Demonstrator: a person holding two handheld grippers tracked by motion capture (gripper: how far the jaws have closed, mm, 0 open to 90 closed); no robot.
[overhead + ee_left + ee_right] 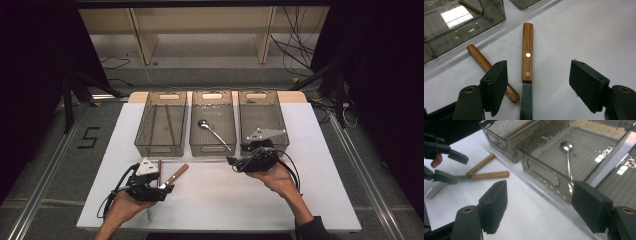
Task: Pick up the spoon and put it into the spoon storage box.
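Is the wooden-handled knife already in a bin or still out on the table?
Out. The knife lies flat on the white table, in front of the bins, between the left gripper's open jaws.

Left gripper (pixel 161 189): black body, grey three-cornered plate on top, black cable looped behind. Right gripper (pixel 235 162): same build, cable bundled over the hand. Flat black rectangular pads (pixel 496 85) on rounded arms; brass-ringed holes noted. Dark sleeve (pixel 312 227) worn on the right forearm.

Grey floor (pixel 45 165), wooden shelving (pixel 200 30) behind
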